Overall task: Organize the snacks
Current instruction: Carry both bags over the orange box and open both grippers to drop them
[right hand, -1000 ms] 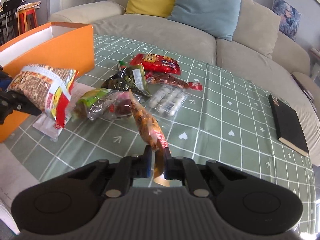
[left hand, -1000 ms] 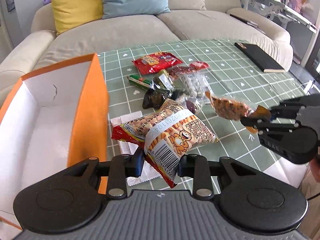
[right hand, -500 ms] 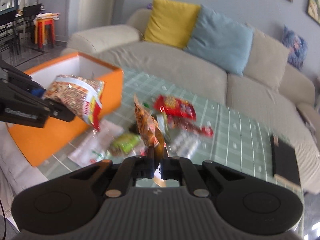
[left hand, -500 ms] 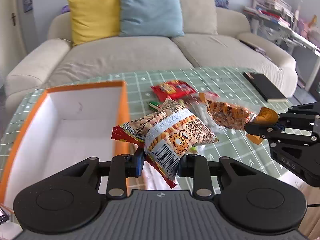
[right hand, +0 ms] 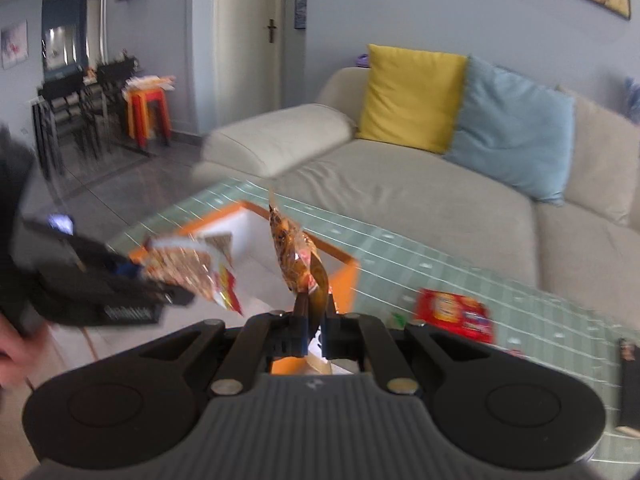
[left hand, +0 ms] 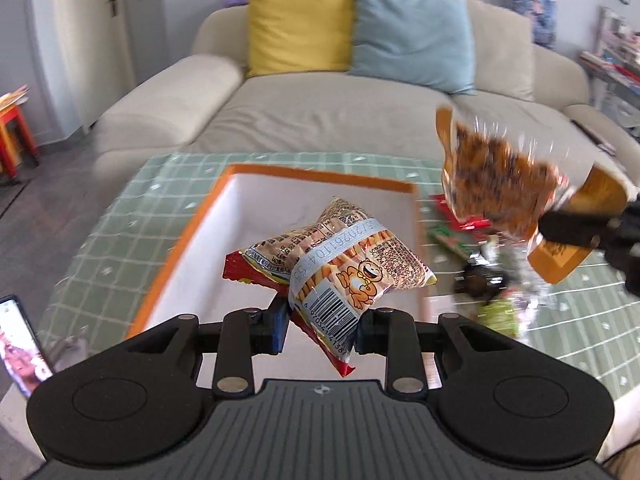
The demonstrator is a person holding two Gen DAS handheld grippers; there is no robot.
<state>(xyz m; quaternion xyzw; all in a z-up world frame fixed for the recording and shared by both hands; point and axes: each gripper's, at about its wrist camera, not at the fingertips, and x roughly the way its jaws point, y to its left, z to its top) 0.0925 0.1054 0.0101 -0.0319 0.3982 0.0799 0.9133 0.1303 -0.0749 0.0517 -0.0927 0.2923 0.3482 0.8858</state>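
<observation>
My left gripper (left hand: 320,330) is shut on a puffy bag of stick snacks with a cartoon and a barcode (left hand: 340,268), held in the air over the white inside of the orange box (left hand: 244,248). My right gripper (right hand: 314,326) is shut on the end of a clear orange-brown snack packet (right hand: 294,256), which stands up from the jaws above the box's near corner (right hand: 344,276). In the left wrist view that packet (left hand: 496,176) hangs at the right, beside the box. In the right wrist view the left gripper (right hand: 168,294) and its bag (right hand: 188,268) show at the left, blurred.
More snacks lie on the green checked tablecloth (left hand: 580,320) right of the box: a red bag (right hand: 454,314), a dark packet (left hand: 480,280), a green one (left hand: 500,312). A phone (left hand: 18,344) lies at the left edge. A beige sofa (left hand: 340,120) with cushions stands behind.
Both grippers rose and swung left with their snacks. The stick-snack bag now hangs over the box's inside instead of beside it, and the orange-brown packet has come up near the box.
</observation>
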